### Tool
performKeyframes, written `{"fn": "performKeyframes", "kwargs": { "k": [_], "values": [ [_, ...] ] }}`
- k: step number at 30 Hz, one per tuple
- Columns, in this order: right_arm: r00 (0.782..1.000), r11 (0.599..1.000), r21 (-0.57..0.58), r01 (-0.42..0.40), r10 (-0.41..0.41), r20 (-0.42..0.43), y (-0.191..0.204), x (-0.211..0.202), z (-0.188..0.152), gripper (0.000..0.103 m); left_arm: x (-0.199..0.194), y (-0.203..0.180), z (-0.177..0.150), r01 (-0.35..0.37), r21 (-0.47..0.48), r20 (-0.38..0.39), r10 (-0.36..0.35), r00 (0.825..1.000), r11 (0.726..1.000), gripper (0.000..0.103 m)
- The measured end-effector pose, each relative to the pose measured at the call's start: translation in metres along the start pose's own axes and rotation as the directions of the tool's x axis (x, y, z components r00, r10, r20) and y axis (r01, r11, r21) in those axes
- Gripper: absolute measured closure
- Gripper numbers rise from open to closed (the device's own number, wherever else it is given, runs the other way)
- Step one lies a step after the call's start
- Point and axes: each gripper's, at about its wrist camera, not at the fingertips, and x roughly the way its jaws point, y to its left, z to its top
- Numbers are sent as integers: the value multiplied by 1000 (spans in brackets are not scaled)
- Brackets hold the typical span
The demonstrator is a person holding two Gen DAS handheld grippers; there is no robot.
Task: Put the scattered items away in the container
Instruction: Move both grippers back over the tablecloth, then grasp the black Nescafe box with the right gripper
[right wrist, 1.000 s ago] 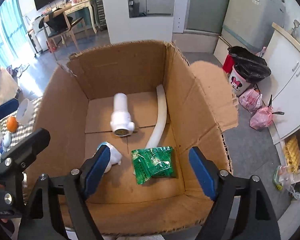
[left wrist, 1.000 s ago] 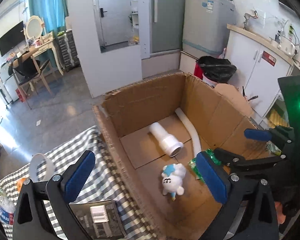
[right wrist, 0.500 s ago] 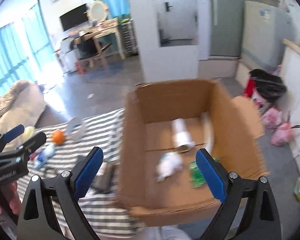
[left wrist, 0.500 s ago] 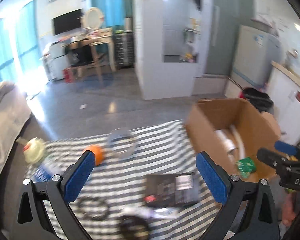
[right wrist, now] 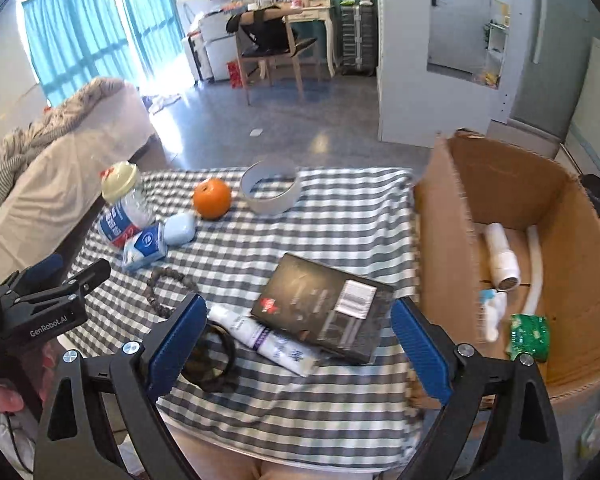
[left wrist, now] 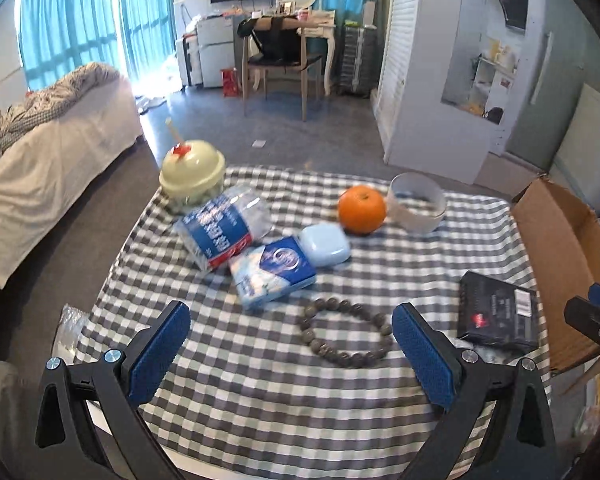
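Scattered items lie on a checked cloth (left wrist: 260,380): a bead bracelet (left wrist: 346,332), a blue tissue pack (left wrist: 272,270), a pale blue case (left wrist: 326,245), an orange (left wrist: 362,209), a tape roll (left wrist: 418,202), a lidded bottle (left wrist: 216,216), a black box (right wrist: 324,306), a white tube (right wrist: 264,340) and a black ring (right wrist: 212,364). The cardboard box (right wrist: 580,208) at the right holds a white pipe (right wrist: 500,258), a small toy (right wrist: 492,308) and a green packet (right wrist: 530,336). My left gripper (left wrist: 292,354) is open and empty above the bracelet. My right gripper (right wrist: 296,344) is open and empty above the black box.
A bed (left wrist: 40,152) lies at the left of the table. A chair (left wrist: 280,64) and desk stand at the back across grey floor. A white partition wall (left wrist: 440,80) stands behind the cardboard box.
Both grippers have swung left and back, away from the cardboard box, and now face the items on the checked cloth. Both stayed open and empty.
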Motion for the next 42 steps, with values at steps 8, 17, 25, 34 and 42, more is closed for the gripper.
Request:
{"fn": "performKeyframes", "kwargs": {
  "k": [8,17,25,34,42],
  "values": [
    [990,990,-42,131,-133,-42,7,27,-1,9,19,-2,0,27,26,-11,-27,1000,999,0],
    [977,965,-200,169,-191,-92,10,57,-13,9,46,16,-12,9,33,-47,-8,999,999,0],
    [963,913,-379,151,-222,-151,30,100,-14,9,63,26,-11,19,29,-84,-17,996,999,0],
    [926,783,-605,141,-320,-199,53,139,-1,9,72,19,-13,49,63,-103,-42,994,997,0],
    [917,871,-485,79,-254,-306,27,162,11,3,80,20,-14,64,45,-123,-58,991,997,0]
  ]
}}
